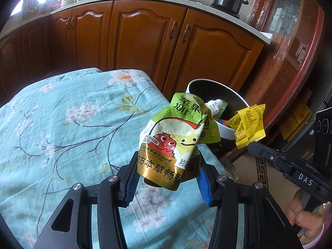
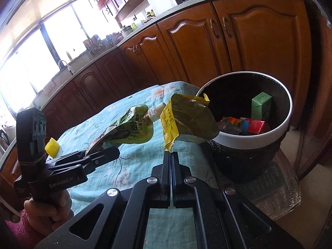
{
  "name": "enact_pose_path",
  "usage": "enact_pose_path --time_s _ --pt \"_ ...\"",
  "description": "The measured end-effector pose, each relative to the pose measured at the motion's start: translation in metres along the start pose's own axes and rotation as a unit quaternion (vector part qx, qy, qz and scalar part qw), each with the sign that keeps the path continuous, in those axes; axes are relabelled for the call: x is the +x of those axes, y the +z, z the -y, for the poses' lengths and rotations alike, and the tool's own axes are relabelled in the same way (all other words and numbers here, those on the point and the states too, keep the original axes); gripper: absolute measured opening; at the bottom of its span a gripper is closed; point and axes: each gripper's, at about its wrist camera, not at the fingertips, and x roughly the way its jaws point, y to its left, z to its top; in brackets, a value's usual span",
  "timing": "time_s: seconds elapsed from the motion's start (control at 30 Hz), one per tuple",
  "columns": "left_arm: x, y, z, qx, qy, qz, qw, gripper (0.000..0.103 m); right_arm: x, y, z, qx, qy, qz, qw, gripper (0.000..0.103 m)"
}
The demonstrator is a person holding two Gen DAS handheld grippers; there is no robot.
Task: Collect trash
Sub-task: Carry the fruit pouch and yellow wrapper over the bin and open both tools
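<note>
Trash bin (image 2: 244,139) beside floral-clothed table (image 1: 72,114); left claw (image 1: 166,182) grips juice pouch (image 1: 172,141), right claw (image 2: 171,155) pinches yellow wrapper (image 2: 186,120).

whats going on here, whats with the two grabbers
A person is clearing trash off a table with a handheld gripper in each hand. The left gripper is clamped on the bottom of a juice pouch, and the right gripper is shut on the edge of a yellow wrapper. Both pieces are held up near the bin beside the table; the bin already has some packaging in it. Neither piece has been dropped yet.
</note>
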Motion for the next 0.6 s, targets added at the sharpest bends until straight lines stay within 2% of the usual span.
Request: enact_pose_path --time_s 0.6 --pt "0.022 0.011 0.024 0.019 -0.009 -0.003 0.9998 0.048 -0.017 0.006 0.024 0.009 -0.014 0.016 1.000 0.000"
